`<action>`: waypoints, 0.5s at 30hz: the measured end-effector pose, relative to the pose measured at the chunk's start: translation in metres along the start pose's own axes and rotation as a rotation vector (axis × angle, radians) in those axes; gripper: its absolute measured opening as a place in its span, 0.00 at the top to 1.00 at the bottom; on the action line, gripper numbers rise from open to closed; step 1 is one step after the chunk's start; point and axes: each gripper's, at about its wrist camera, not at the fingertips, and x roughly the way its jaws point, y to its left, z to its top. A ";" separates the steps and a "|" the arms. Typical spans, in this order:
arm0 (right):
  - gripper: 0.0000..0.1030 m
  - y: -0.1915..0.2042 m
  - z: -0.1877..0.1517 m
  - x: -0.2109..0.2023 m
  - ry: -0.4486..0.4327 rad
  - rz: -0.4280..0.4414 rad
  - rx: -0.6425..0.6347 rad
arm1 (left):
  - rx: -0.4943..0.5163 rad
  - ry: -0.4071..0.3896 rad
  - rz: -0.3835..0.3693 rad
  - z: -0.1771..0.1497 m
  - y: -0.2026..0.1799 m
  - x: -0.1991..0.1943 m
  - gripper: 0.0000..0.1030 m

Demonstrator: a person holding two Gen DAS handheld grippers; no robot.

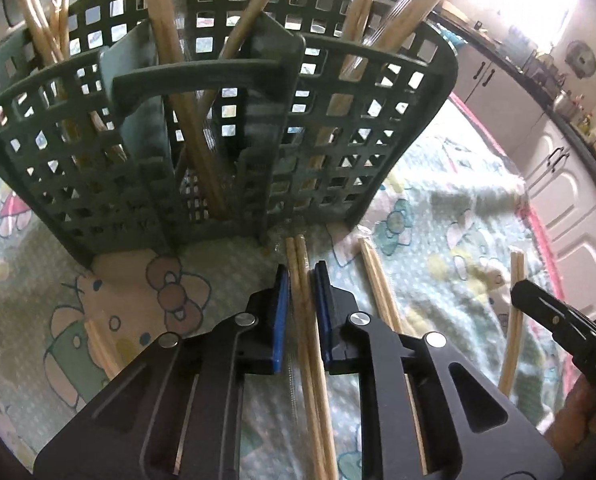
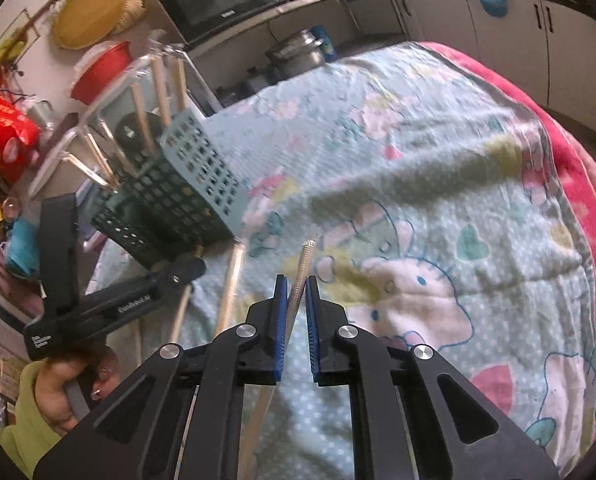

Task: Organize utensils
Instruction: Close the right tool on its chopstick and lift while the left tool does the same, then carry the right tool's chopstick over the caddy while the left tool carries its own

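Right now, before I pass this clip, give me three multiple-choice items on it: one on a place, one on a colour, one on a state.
1. Where does the green basket stand?
A. on the patterned cloth
B. on a bare wooden floor
C. in a sink

2. What colour are the pads of the left gripper?
A. red
B. blue
C. white

3. What is between the jaws of the right gripper?
A. nothing
B. a metal spoon
C. a wrapped pair of chopsticks

Answers:
1 A, the basket's base sits on the cartoon-print cloth.
2 B, blue strips line both fingers.
3 C, a slim clear-wrapped pair runs out from between the closed blue pads.
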 end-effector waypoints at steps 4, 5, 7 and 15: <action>0.92 0.005 0.004 -0.004 -0.015 0.010 -0.017 | -0.003 -0.002 -0.017 -0.001 0.006 -0.005 0.96; 0.92 0.006 0.004 -0.005 -0.016 0.011 -0.019 | -0.007 -0.001 -0.023 -0.002 0.007 -0.008 0.96; 0.92 0.009 0.005 -0.006 -0.020 0.014 -0.026 | -0.007 -0.003 -0.034 -0.002 0.010 -0.012 0.96; 0.92 0.020 0.007 -0.014 -0.041 0.025 -0.054 | -0.017 -0.069 -0.070 -0.005 0.021 -0.046 0.97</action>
